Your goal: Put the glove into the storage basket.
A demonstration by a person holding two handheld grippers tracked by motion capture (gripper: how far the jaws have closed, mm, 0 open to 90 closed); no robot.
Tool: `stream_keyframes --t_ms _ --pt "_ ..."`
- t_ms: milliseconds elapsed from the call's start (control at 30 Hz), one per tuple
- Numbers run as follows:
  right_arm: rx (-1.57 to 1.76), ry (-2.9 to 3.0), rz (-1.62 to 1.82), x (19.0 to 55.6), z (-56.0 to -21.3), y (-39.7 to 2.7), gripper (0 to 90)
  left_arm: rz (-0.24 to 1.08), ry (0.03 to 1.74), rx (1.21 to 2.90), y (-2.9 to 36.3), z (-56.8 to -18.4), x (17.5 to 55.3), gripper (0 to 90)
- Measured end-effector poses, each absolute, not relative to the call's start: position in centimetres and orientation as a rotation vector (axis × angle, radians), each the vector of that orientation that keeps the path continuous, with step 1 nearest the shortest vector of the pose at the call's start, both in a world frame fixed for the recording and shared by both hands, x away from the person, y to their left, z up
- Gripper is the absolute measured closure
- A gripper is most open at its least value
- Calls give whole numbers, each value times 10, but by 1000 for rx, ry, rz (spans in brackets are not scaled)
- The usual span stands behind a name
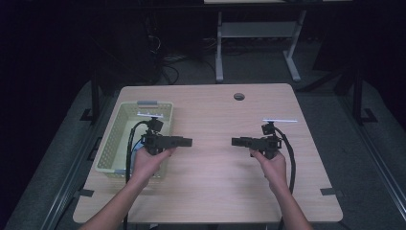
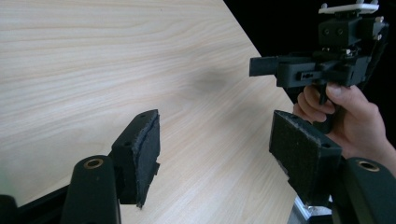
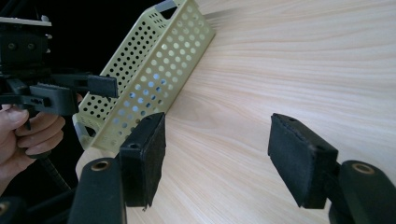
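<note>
- From above, the left gripper [image 1: 186,142] and right gripper [image 1: 238,141] point at each other over the bare middle of the table [image 1: 210,191], both empty; the basket [image 1: 125,139], nearest the left hand, sits by the table's left edge, leaving wide open wood between

- Along the left gripper's view, its fingers [image 2: 144,149] stand apart on nothing, the table's far edge close behind the right gripper

- Along the right gripper's view, its fingers [image 3: 299,156] gape empty; the basket lies beyond, empty as far as its wall shows
</note>
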State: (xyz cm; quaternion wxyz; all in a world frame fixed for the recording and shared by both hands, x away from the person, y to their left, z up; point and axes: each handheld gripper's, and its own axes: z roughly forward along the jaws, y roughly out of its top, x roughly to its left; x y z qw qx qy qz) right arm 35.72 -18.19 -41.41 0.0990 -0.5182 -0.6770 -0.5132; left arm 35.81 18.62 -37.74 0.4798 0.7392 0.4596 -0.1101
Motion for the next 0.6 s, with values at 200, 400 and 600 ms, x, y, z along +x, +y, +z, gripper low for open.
stream_keyframes --t_ms 200,400,600 --pt "-1550 -1989 -1522 354 -416 -194 356 -278 1103 1817 177 -379 355 322" --pt "-1565 -1990 -1520 351 -418 -203 349 -283 1084 1825 168 -383 352 311" --pt "-1579 -1985 -1515 346 -421 -212 345 -296 1069 1832 159 -389 349 308"
